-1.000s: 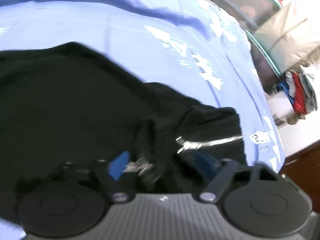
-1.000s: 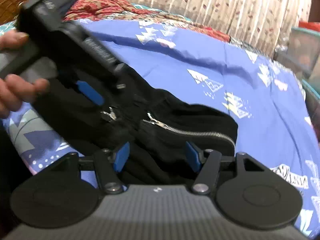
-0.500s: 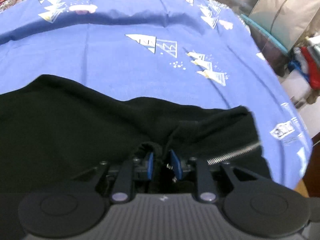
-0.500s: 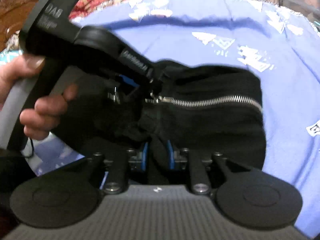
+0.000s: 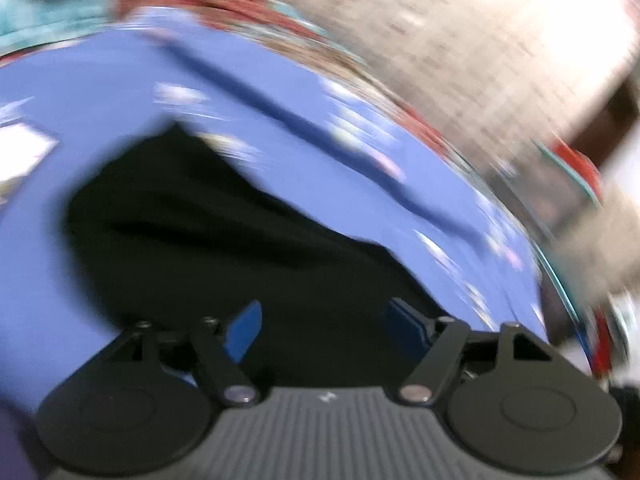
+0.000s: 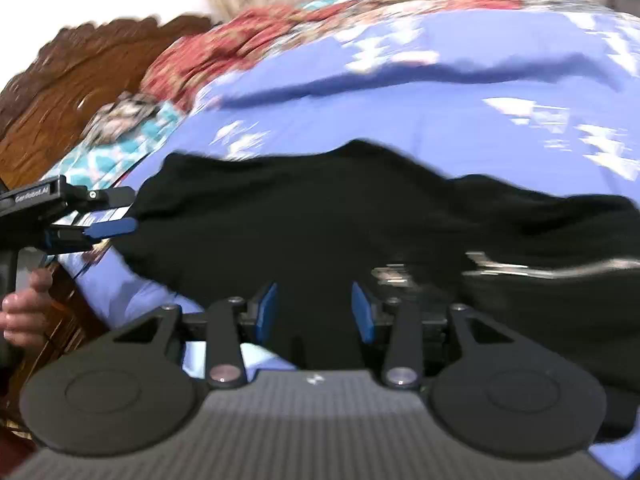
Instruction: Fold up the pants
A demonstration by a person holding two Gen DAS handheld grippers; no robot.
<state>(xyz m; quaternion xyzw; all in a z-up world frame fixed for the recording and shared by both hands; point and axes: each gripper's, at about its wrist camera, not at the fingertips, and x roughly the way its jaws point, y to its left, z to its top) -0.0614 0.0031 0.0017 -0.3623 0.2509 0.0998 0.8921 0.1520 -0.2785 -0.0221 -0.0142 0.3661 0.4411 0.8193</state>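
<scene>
Black pants [image 6: 320, 208] lie across the blue patterned bedsheet [image 6: 440, 120], with the silver zipper [image 6: 520, 268] at the right. My right gripper [image 6: 314, 314] is low over the near edge of the pants. Its jaws are opening; black cloth lies in the gap and the blue pads do not press on it. A hand [image 6: 24, 312] holds my left gripper [image 6: 120, 210] at the left end of the pants. In the blurred left wrist view the left gripper [image 5: 324, 328] hangs over the pants [image 5: 240, 248]. Its jaws are opening wide and grip nothing.
A carved wooden headboard [image 6: 80, 80] stands at the left. A red patterned blanket [image 6: 240, 40] lies along the far side of the bed, and a pale curtain [image 5: 480, 40] hangs behind it. A bed edge and clutter [image 5: 592, 320] show at the right.
Half a second ago both grippers were shut on the bunched pants near the zipper. Both have let go, and the left one has swung away to the left end of the pants.
</scene>
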